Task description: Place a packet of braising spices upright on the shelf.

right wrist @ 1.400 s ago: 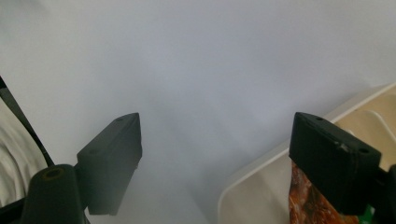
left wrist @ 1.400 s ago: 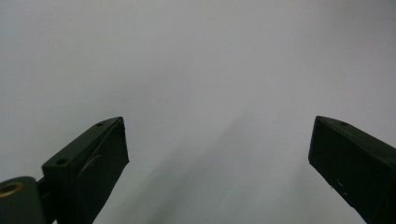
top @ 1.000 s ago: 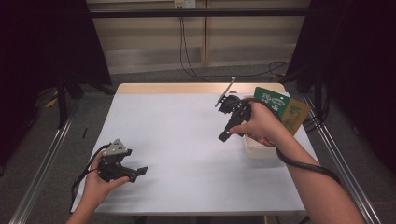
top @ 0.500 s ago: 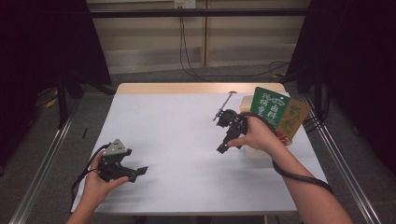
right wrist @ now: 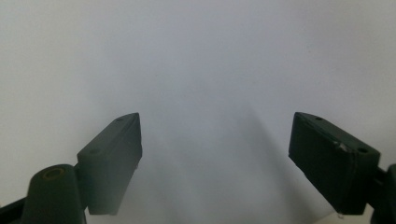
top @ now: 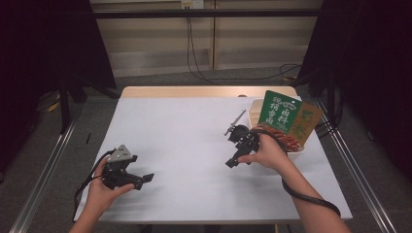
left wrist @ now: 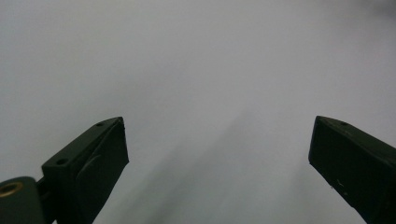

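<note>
Beside the white bin [top: 256,116] holding our snack packets [top: 278,115], we lower the right hand-held gripper [top: 233,161], jaws wide and empty; the left hand-held gripper [top: 145,178], also wide, rests far across the tabletop [top: 184,145], waiting.

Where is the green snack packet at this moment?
In the high view, the green snack packet stands upright in the white bin at the table's right edge, beside an orange packet, just beyond the right hand-held gripper.
</note>
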Available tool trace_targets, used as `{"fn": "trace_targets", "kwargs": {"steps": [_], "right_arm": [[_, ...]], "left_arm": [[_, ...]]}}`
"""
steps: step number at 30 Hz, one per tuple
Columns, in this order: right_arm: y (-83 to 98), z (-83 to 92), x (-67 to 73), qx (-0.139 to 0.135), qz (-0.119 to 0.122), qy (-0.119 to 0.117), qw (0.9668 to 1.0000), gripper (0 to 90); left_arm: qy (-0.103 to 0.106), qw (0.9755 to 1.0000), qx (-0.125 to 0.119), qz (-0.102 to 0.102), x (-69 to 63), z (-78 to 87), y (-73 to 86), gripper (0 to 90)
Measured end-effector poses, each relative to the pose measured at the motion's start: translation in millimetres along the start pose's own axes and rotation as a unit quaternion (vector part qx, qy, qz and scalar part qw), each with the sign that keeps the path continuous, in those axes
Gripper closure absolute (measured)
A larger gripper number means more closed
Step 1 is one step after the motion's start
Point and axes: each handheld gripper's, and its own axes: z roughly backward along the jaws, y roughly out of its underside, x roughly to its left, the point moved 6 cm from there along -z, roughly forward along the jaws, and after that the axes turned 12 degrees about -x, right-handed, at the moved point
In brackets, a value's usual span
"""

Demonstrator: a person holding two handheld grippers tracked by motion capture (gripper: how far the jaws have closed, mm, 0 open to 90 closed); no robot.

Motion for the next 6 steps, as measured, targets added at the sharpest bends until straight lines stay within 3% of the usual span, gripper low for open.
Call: {"fn": "trace_targets", "kwargs": {"steps": [6], "right_arm": [[8.9,-4.6,8.8,-0.021,-0.002,0.003,0.9998,15.9]], "left_arm": [[0.002,1.0000,0.006,-0.002,-0.7,-2.7,1.6,4.4]]}}
